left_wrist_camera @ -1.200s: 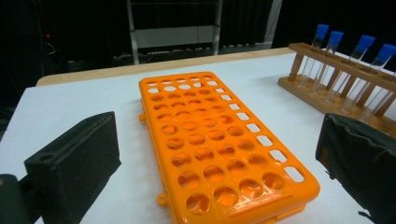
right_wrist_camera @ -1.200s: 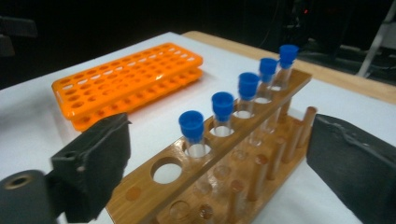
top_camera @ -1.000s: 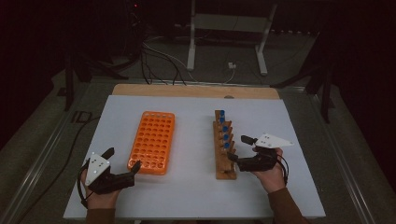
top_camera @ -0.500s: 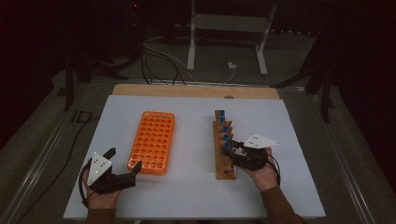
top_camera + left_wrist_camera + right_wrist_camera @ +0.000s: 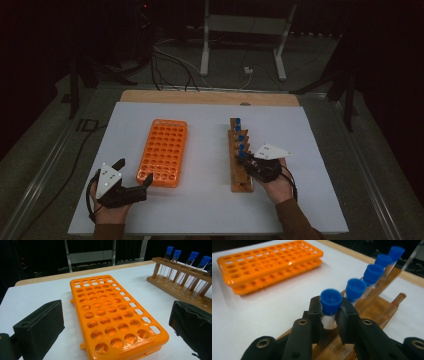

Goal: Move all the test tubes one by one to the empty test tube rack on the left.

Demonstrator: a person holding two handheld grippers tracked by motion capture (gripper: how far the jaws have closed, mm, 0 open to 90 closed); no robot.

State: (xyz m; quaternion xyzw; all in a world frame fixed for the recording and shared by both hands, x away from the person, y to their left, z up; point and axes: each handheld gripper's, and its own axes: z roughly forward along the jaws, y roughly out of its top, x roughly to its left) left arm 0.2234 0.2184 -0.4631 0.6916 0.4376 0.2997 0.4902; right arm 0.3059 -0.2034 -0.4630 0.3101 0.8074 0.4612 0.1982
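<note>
The right tool (image 5: pixel 331 315) hides the gripped tube's (image 5: pixel 331 302) lower part.

The rack (image 5: pixel 113 317) was bright orange all over, its holes in even rows. The wooden stand (image 5: pixel 240 165) showed warm brown; its clear tubes (image 5: pixel 185 272) wore blue caps (image 5: pixel 331 300). Both sets of jaws were black, each gripper topped by a pale grey plate with dark dots. The tabletop (image 5: pixel 210 210) was plain white.

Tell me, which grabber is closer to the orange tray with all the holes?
Left. The left gripper sits at the orange rack's near end, jaws spread. The right gripper is across at the wooden rack, closed on a blue-capped tube.
</note>
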